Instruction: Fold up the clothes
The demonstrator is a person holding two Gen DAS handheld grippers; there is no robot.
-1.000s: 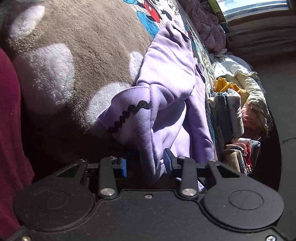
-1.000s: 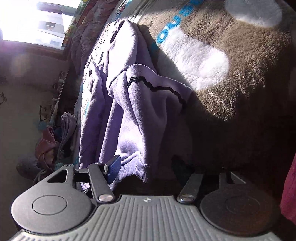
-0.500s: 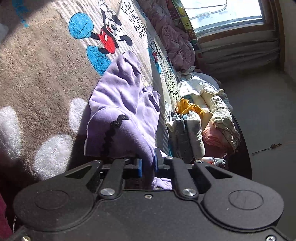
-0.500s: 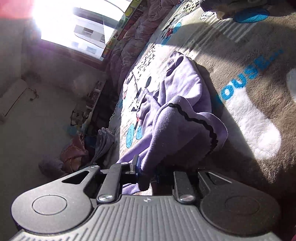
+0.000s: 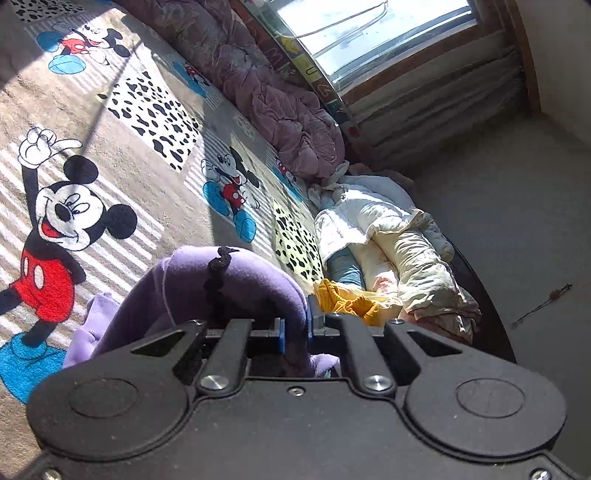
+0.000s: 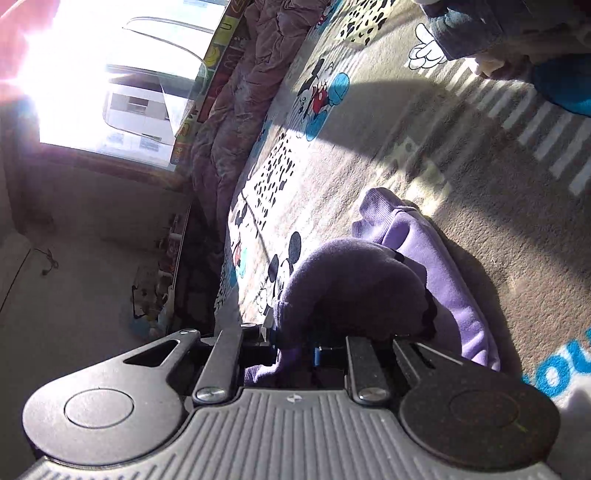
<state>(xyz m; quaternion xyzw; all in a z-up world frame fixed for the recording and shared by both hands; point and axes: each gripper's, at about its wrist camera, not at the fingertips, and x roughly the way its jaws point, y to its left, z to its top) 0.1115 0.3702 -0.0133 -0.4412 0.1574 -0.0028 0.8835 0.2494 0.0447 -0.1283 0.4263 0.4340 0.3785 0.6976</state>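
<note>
A purple garment (image 5: 192, 291) with black wavy trim hangs bunched from my left gripper (image 5: 295, 332), whose blue-padded jaws are shut on its cloth. The same purple garment (image 6: 369, 280) shows in the right wrist view, where my right gripper (image 6: 295, 350) is shut on another part of it. The garment is lifted above a Mickey Mouse blanket (image 5: 122, 158), with its lower part trailing on the blanket (image 6: 461, 177).
A pile of unfolded clothes, white, cream and yellow (image 5: 388, 251), lies at the bed's edge. A mauve quilt (image 5: 266, 96) runs along the window side. Dark blue clothes (image 6: 517, 33) lie at the blanket's far corner. Grey floor (image 5: 517, 221) lies beyond the bed.
Both grippers closed on the purple garment and raised it off the blanket. The views now look across the bed toward the window.
</note>
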